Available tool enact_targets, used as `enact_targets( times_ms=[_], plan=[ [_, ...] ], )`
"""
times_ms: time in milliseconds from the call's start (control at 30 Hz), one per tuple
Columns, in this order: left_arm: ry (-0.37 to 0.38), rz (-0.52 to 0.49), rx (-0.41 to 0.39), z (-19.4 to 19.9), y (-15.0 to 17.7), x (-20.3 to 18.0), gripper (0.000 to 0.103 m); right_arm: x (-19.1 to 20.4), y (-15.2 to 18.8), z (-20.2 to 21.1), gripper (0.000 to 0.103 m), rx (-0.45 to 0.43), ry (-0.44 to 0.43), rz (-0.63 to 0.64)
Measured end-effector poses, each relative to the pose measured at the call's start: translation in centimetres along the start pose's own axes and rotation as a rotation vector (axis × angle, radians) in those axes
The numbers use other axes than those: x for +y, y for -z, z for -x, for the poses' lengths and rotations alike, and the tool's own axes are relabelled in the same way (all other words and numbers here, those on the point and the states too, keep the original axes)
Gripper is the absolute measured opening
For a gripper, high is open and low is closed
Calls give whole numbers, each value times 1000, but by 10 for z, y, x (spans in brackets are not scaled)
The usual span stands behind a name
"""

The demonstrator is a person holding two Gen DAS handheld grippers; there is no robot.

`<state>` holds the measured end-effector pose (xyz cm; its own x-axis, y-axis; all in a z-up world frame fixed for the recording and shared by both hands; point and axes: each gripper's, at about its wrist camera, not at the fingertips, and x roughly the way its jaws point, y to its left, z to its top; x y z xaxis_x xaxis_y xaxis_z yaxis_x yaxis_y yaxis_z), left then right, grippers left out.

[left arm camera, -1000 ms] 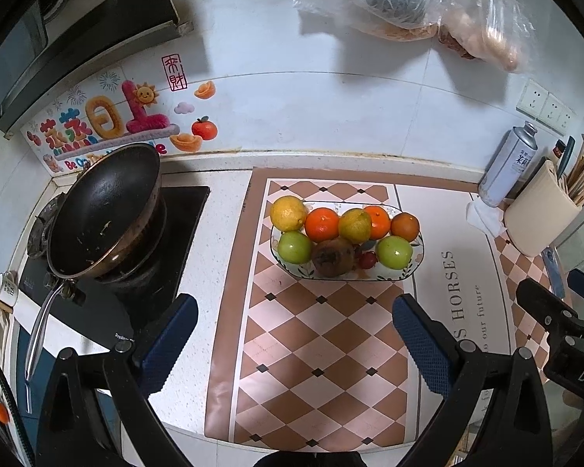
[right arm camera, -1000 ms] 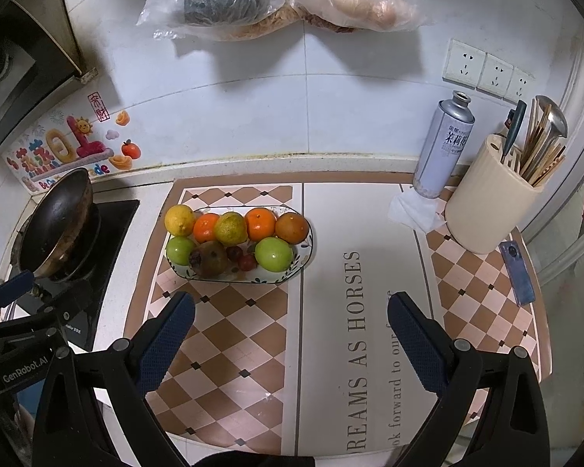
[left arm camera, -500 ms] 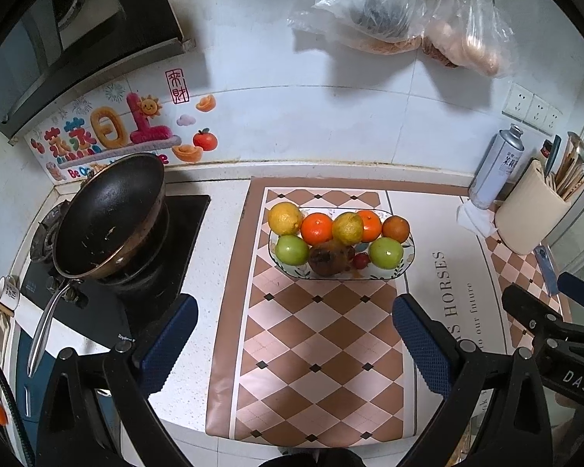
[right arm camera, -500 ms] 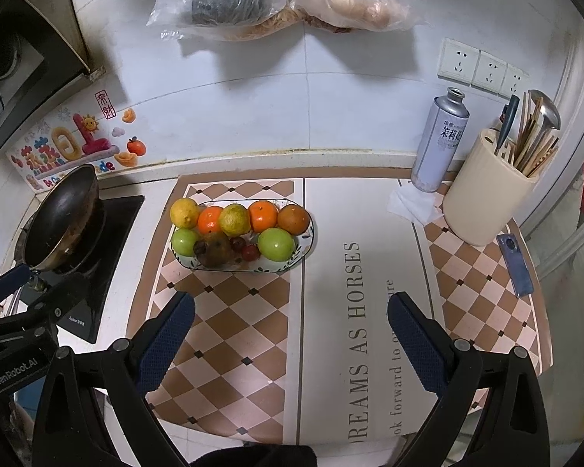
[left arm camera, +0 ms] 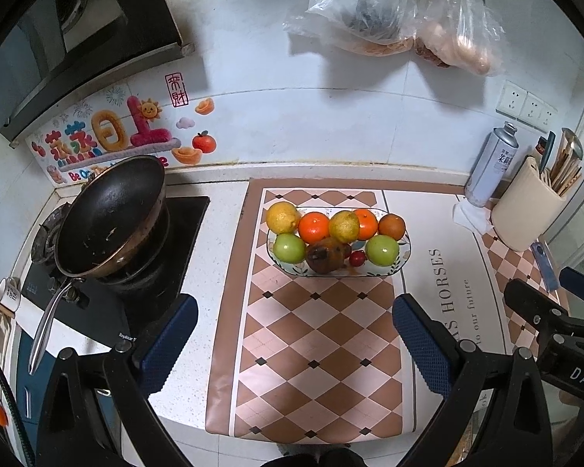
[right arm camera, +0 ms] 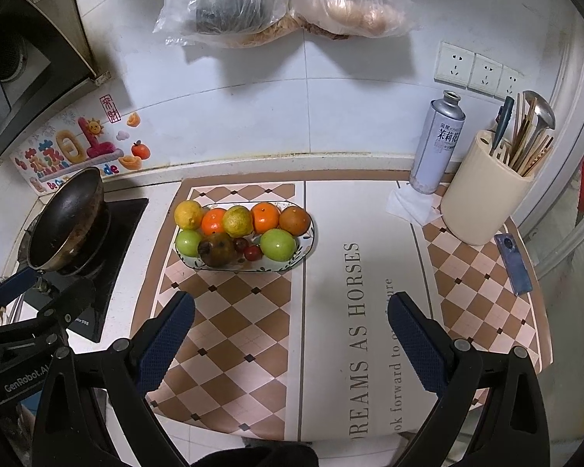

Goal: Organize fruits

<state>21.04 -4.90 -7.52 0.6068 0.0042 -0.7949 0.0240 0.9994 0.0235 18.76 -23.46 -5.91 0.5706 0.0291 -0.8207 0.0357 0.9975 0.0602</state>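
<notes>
Nearest, the left gripper and the right gripper both hover above the checkered mat with jaws spread wide and nothing between them. Beyond them the oval plate rests on the mat holding two green apples, two bright oranges, one darker orange, two yellow citrus, one brown fruit and two small red ones. Only the right view shows the blue phone whole, and only the left view shows the wok handle.
</notes>
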Motion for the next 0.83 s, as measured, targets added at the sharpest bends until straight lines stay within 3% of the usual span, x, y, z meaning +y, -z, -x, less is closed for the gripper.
enact_targets(
  times_ms=[833],
  plan=[
    [-3,6,-20,10,1,0,102,0,7,10,101,-2,4,-3]
  ],
)
